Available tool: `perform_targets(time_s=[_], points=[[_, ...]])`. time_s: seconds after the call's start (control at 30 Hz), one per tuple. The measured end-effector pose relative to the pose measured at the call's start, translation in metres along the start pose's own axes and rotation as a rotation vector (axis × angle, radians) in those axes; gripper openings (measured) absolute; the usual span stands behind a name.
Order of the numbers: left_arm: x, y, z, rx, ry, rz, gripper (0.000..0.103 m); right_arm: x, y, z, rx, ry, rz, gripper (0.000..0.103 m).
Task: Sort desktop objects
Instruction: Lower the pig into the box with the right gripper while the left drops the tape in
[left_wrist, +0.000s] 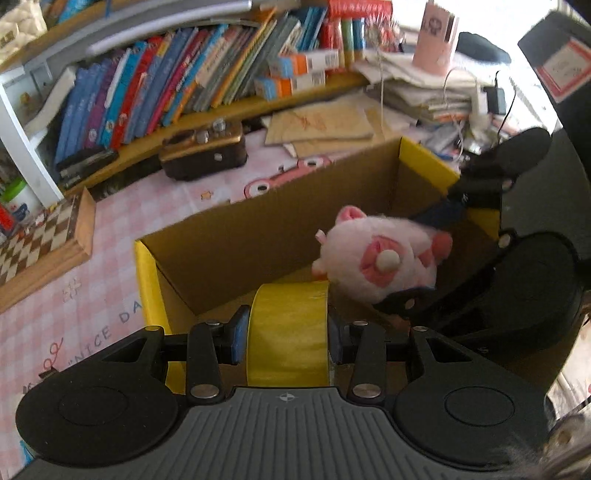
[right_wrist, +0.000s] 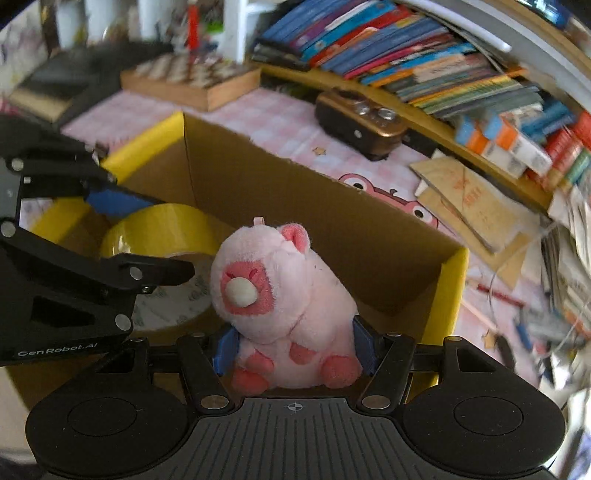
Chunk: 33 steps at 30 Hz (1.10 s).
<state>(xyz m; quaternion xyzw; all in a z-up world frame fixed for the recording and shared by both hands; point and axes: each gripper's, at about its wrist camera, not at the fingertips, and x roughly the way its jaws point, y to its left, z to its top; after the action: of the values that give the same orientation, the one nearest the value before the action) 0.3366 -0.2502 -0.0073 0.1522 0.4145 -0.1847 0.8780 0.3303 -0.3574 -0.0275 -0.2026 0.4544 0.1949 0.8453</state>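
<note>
My left gripper (left_wrist: 286, 334) is shut on a yellow tape roll (left_wrist: 288, 332) and holds it inside the open cardboard box (left_wrist: 258, 236) with yellow-taped edges. My right gripper (right_wrist: 295, 345) is shut on a pink plush pig (right_wrist: 284, 306) and holds it over the same box (right_wrist: 332, 221). The pig also shows in the left wrist view (left_wrist: 376, 258), to the right of the tape. The tape roll shows in the right wrist view (right_wrist: 162, 236) to the left of the pig, between the left gripper's fingers (right_wrist: 122, 201).
The box stands on a pink checked tablecloth (left_wrist: 74, 288). A brown gadget with knobs (left_wrist: 203, 151), a chessboard (left_wrist: 40, 236), a shelf of books (left_wrist: 166, 85), brown envelopes (left_wrist: 321, 123) and paper piles (left_wrist: 424, 92) lie behind and around it.
</note>
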Motion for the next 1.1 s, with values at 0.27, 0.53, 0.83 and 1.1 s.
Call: perform_targets(time_s=[0.27, 0.53, 0.83, 1.1], points=[[-0.007, 0.008, -0.001, -0.027, -0.067, 0.037, 0.075, 0.007, -0.002, 0.004, -0.046, -0.029, -0.034, 0.072], [-0.036, 0.012, 0.002, -0.055, -0.185, 0.058, 0.088, -0.022, -0.015, 0.011, 0.007, -0.162, -0.035, 0.076], [-0.089, 0.008, -0.005, -0.112, -0.316, 0.106, 0.098, -0.080, -0.009, -0.001, 0.074, -0.339, -0.061, 0.081], [-0.139, 0.006, -0.035, -0.142, -0.418, 0.197, 0.103, -0.125, -0.001, -0.027, 0.177, -0.471, -0.104, 0.085]])
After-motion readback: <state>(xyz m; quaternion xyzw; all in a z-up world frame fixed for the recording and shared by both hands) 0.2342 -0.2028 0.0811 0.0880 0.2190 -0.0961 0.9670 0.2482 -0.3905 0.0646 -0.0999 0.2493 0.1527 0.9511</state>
